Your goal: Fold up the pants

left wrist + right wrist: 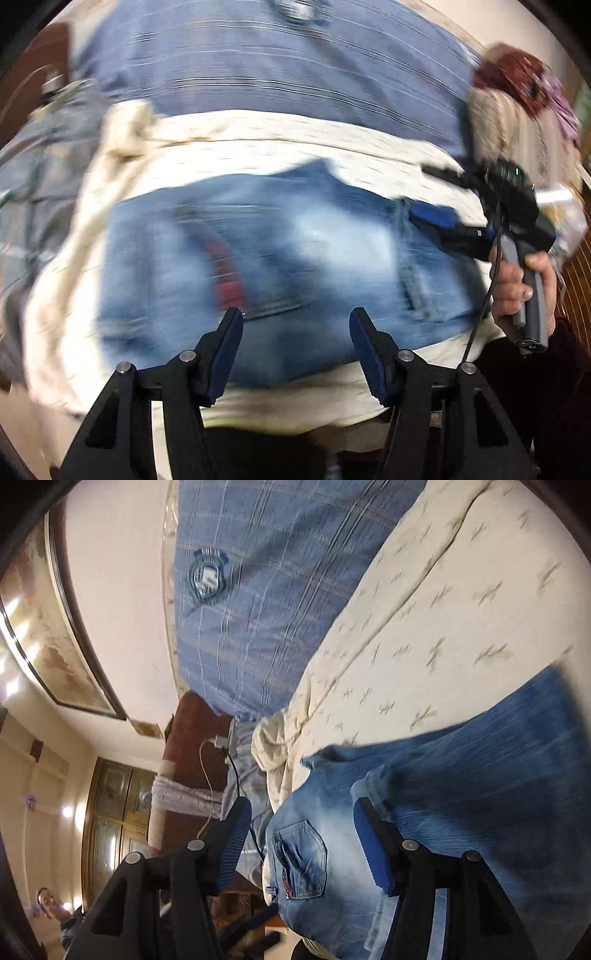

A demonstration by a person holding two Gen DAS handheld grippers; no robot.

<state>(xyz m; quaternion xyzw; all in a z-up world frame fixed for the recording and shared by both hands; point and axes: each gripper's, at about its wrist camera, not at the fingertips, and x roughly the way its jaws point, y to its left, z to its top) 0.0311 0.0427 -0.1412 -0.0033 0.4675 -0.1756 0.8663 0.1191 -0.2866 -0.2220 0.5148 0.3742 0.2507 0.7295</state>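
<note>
Faded blue jeans [295,251] lie on a cream patterned bedspread [258,155]; the left wrist view is motion-blurred. My left gripper [295,332] is open and empty just above the near edge of the jeans. My right gripper [432,221] shows in the left wrist view at the jeans' right side, held by a hand. In the right wrist view the right gripper [301,825] is open and empty over the jeans [443,794], close to a back pocket [301,860].
A blue striped pillow [258,590] lies at the head of the bed. A cream bedspread [443,609] covers the mattress. A brown bedside piece with cables [192,775], a framed picture [55,635] and a wooden cabinet [114,823] stand beyond the bed.
</note>
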